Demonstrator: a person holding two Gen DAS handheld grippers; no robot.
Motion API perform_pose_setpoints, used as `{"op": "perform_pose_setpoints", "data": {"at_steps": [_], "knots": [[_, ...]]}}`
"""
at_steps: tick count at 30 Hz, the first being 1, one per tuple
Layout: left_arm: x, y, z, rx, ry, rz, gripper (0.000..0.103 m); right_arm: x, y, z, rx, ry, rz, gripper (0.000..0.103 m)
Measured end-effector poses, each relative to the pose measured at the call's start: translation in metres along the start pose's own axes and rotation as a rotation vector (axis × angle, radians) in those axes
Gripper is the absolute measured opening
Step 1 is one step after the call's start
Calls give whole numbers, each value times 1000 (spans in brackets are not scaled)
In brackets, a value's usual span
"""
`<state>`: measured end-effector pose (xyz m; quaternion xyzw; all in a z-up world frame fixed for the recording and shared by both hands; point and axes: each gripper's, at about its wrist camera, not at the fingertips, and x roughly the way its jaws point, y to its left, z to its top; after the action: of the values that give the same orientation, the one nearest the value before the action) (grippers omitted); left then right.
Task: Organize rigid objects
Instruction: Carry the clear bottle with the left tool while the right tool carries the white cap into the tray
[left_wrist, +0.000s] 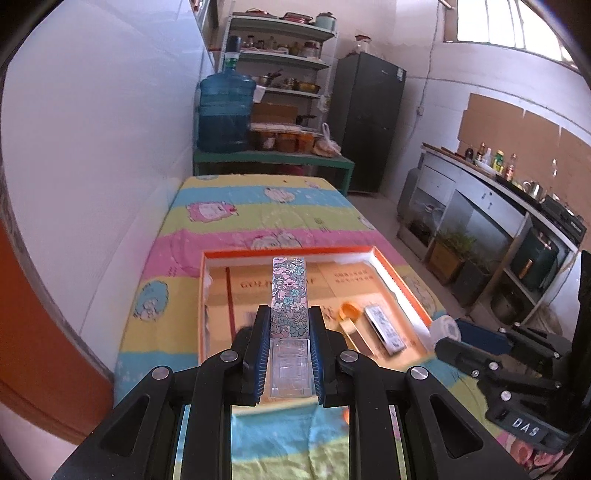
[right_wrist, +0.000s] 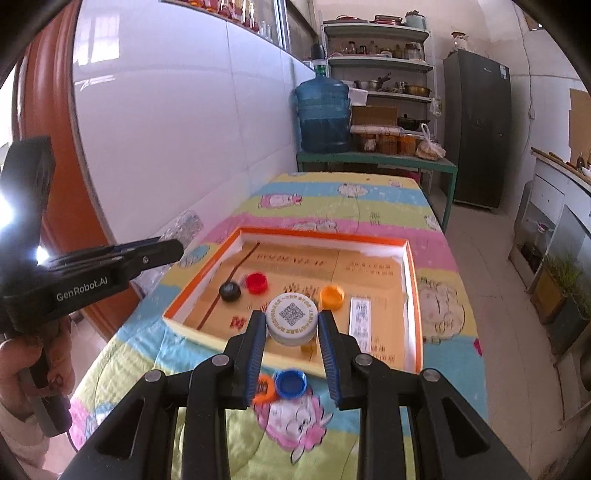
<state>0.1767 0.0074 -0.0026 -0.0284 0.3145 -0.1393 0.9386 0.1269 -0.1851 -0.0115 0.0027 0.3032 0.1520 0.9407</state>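
Note:
My left gripper (left_wrist: 290, 314) is shut on a long floral-patterned box (left_wrist: 289, 291) with a clear plastic end, held above the near edge of the orange-rimmed tray (left_wrist: 288, 254). My right gripper (right_wrist: 291, 321) is shut on a white round lid (right_wrist: 291, 317) printed with a QR code, over the tray's (right_wrist: 325, 236) front edge. Inside the tray lie a black cap (right_wrist: 230, 291), a red cap (right_wrist: 256, 282), an orange cap (right_wrist: 331, 295) and a white printed slab (right_wrist: 364, 321). The left gripper (right_wrist: 173, 247) shows at the left of the right wrist view, held in a person's hand (right_wrist: 22, 369).
A blue cap (right_wrist: 291, 383) and an orange ring (right_wrist: 264, 389) lie on the cartoon-print cloth (right_wrist: 332, 199) just in front of the tray. A white wall runs along the left. A water jug (right_wrist: 325, 114), shelves and a dark fridge (right_wrist: 476, 125) stand beyond the table.

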Motion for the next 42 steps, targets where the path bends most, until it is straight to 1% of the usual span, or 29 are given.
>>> {"op": "perform_pose_setpoints", "data": {"at_steps": [7, 13, 16, 19, 23, 30, 34, 37, 42], "knots": [[23, 12, 30, 0, -4, 11, 20, 25, -15, 37, 22, -24, 33, 30], [59, 24, 49, -4, 31, 28, 20, 61, -26, 64, -4, -17, 16, 30], [77, 29, 56, -12, 66, 16, 20, 79, -35, 77, 6, 2, 23, 30], [99, 34, 65, -13, 107, 18, 20, 98, -44, 89, 20, 28, 26, 30], [124, 37, 68, -26, 168, 13, 20, 125, -54, 100, 32, 74, 19, 30], [166, 41, 67, -19, 259, 37, 20, 166, -68, 99, 80, 166, 31, 30], [187, 46, 62, -35, 306, 31, 20, 187, -72, 95, 100, 219, 32, 30], [196, 49, 57, -51, 329, 33, 20, 201, -74, 92, 104, 254, 21, 30], [210, 50, 54, -44, 352, 47, 20, 216, -77, 86, 106, 293, 0, 30]]}}
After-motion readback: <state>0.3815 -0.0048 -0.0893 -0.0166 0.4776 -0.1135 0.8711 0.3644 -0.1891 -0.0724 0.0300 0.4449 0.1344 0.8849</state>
